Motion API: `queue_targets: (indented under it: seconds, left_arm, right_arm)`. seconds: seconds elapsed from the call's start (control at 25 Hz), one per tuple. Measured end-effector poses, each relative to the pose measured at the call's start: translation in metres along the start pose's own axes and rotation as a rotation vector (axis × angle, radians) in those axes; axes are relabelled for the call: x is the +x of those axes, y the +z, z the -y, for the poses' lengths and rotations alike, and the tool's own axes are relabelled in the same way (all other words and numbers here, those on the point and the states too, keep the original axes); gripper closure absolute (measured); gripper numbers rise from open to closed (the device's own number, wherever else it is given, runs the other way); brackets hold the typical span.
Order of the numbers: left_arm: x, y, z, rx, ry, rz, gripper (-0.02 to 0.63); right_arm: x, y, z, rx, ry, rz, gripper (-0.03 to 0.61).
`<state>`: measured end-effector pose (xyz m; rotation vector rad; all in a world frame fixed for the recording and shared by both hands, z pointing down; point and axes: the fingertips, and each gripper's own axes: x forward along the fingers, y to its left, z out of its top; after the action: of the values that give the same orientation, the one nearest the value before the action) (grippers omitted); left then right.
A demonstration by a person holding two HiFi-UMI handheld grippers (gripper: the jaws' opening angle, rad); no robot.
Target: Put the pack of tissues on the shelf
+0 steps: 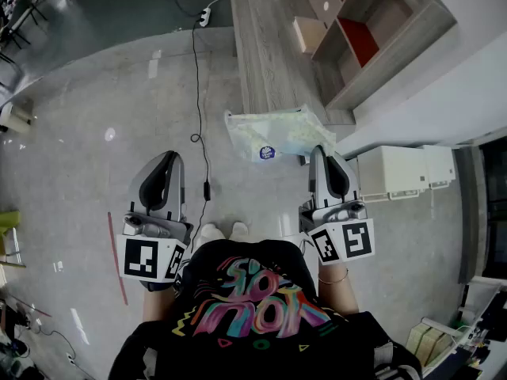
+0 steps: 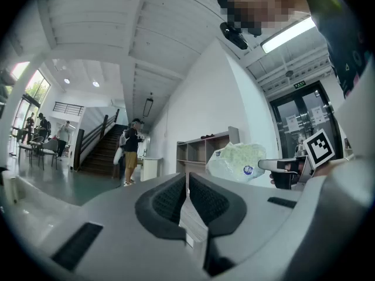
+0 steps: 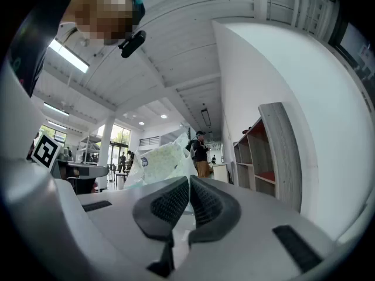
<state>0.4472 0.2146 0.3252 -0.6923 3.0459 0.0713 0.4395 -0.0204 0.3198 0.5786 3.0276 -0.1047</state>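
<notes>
Grey floor (image 1: pixel 95 117), shelf (image 1: pixel 372 38) ahead, right claw (image 1: pixel 322 150) pinching tissue pack (image 1: pixel 273 133), left claw (image 1: pixel 171 157) closed, empty

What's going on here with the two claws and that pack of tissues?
A person stands holding a claw in each hand. The right claw is shut on one edge of the pack of tissues and holds it out in front, near the end of a long wooden top. The shelf is ahead and to the right, and the pack is not on it yet. The left claw is shut, empty and off to the side.
</notes>
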Motion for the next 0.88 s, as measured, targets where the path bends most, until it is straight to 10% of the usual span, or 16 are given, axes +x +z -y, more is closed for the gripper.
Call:
queue_targets:
  seconds: [0.88]
  left_arm:
    - [0.012, -0.013, -0.038, 0.020, 0.094, -0.025, 0.578]
  right_arm:
    - [0.037, -0.027, 0.014, 0.088, 0.010, 0.000, 0.563]
